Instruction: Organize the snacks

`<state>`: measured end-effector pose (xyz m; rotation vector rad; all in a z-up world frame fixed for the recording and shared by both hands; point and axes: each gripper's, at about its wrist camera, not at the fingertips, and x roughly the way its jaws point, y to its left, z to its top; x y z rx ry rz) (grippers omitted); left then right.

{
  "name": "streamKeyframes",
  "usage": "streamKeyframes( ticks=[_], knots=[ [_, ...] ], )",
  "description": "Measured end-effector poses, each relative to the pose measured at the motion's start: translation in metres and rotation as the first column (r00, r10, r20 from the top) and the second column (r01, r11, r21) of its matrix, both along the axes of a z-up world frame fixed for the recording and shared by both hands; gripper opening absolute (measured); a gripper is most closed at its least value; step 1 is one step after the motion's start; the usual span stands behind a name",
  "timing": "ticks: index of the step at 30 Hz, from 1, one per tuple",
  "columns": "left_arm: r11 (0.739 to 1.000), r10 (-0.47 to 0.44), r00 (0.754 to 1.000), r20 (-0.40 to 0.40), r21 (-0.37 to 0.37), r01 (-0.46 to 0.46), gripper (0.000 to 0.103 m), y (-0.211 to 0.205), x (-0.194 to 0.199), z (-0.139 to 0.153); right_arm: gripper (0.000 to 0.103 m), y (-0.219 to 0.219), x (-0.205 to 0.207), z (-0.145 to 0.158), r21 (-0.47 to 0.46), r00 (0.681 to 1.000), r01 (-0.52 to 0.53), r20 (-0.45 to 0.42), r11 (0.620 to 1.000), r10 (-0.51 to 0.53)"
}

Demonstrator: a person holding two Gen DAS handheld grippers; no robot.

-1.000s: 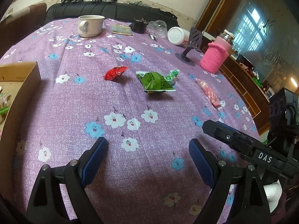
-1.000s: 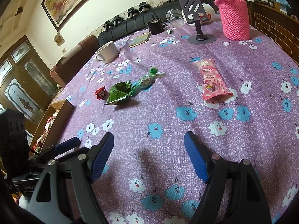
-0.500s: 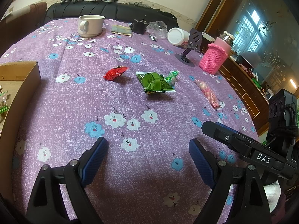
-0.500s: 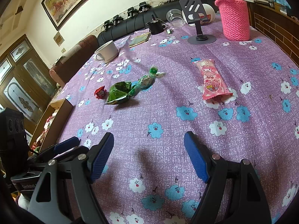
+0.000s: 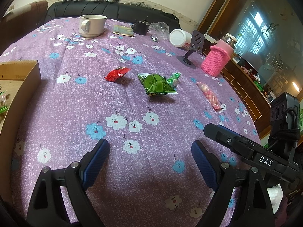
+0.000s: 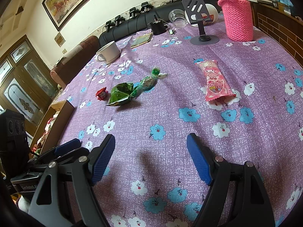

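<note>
Several snacks lie on the purple flowered tablecloth: a red packet, a green packet, a green wrapped candy touching it, and a pink packet. A cardboard box holding some snacks stands at the table's left. My left gripper is open and empty, low over the cloth, short of the snacks. My right gripper is open and empty, near the front edge.
At the back stand a white mug, a notepad, a clear cup, a white jar, a phone stand and a pink knit-sleeved bottle. A dark sofa runs behind the table.
</note>
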<state>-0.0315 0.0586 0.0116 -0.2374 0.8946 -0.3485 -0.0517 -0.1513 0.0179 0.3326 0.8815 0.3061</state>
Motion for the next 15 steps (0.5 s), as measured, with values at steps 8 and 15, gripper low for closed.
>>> streamKeyframes(
  ticks=[8, 15],
  knots=[
    [1.0, -0.002, 1.0, -0.001, -0.005, 0.002, 0.089, 0.0003, -0.0002, 0.0, 0.079, 0.0009, 0.0004, 0.0001, 0.001, 1.0, -0.001, 0.0, 1.0, 0.001],
    [1.0, -0.004, 1.0, 0.001, -0.02, 0.004, 0.089, 0.0027, -0.0012, -0.0004, 0.079, 0.0002, -0.0002, 0.0003, 0.001, 1.0, -0.001, 0.001, 1.0, 0.001]
  ],
)
